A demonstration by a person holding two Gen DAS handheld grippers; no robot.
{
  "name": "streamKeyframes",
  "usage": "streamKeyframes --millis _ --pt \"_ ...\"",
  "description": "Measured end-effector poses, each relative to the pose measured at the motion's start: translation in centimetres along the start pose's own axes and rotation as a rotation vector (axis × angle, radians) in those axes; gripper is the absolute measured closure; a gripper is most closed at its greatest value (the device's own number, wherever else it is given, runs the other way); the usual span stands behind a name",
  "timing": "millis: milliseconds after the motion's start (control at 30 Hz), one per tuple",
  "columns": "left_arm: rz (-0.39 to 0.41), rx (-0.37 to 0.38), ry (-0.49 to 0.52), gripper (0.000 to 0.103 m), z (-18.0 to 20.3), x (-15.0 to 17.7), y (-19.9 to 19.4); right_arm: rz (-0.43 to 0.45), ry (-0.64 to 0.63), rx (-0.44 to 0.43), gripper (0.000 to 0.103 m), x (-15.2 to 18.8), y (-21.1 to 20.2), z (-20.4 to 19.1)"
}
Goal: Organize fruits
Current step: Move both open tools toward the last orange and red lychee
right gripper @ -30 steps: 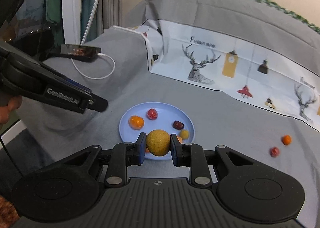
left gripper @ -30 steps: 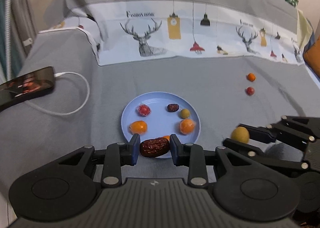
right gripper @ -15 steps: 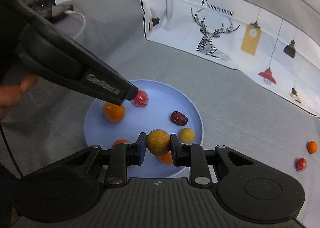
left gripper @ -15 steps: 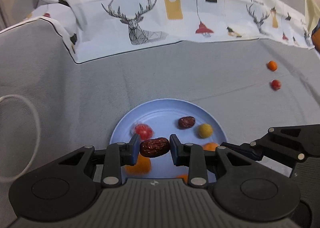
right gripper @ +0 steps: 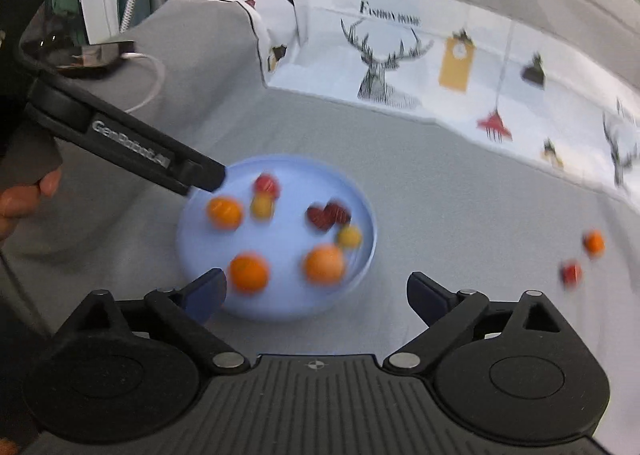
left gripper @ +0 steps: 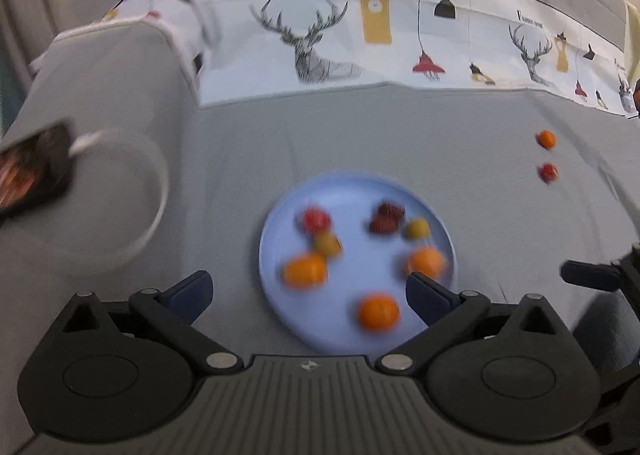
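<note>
Both grippers just opened: left gripper (left gripper: 308, 289) let go red date, right gripper (right gripper: 316, 291) let go yellow-green fruit; jaws now wide, nothing between. Dates (left gripper: 386, 218) lie touching on blue plate (left gripper: 360, 191); dropped yellow-green fruit (left gripper: 328, 244) beside red fruit (left gripper: 315, 218). Orange fruit (left gripper: 546, 138), small red fruit (left gripper: 548, 172) on grey cover, well apart from plate.

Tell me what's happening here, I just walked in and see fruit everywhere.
A person holds tongs in each hand, sorting small fruits onto a blue plate on a grey bedspread. The left tongs and right tongs have just been opening; nothing sits between either pair. An orange fruit and a red fruit lie off the plate.
</note>
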State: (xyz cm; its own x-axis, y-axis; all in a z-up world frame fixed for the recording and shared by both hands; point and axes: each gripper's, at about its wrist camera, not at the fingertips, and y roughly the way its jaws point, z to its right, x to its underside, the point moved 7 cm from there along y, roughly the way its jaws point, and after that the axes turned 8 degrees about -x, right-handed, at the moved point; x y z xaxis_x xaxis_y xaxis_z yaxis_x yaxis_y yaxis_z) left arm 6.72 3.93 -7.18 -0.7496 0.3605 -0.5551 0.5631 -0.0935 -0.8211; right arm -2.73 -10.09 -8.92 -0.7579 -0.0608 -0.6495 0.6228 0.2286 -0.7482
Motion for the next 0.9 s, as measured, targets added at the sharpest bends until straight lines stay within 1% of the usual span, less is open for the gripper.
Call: streamKeyframes --millis 100,167,333,467,600,900 --pt "-0.004 -0.018 -0.03 0.0 0.0 2.6 -3.4 0.006 0.065 -0.005 0.004 2.2 -3.7 -1.3" --pt "0.007 -0.024 -0.033 0.0 0.4 4.1 -5.6 0.035 0.074 0.019 0.003 3.1 -5.7 -1.8" --pt "0.054 -0.017 -0.016 0.0 1.6 6.5 -9.9 0.134 0.066 0.078 0.002 3.3 -9.7 -2.4" --pt "0.106 -0.027 -0.032 0.0 1.9 7.2 -12.7 0.193 0.027 0.09 0.001 3.7 -12.6 -3.5" --pt "0.142 -0.032 -0.04 0.0 2.1 7.8 -14.9 0.235 0.0 0.091 0.001 4.2 -14.5 -4.3" --pt "0.228 -0.051 -0.039 0.0 2.1 8.5 -18.7 0.303 -0.029 0.083 0.001 4.4 -17.0 -5.7"
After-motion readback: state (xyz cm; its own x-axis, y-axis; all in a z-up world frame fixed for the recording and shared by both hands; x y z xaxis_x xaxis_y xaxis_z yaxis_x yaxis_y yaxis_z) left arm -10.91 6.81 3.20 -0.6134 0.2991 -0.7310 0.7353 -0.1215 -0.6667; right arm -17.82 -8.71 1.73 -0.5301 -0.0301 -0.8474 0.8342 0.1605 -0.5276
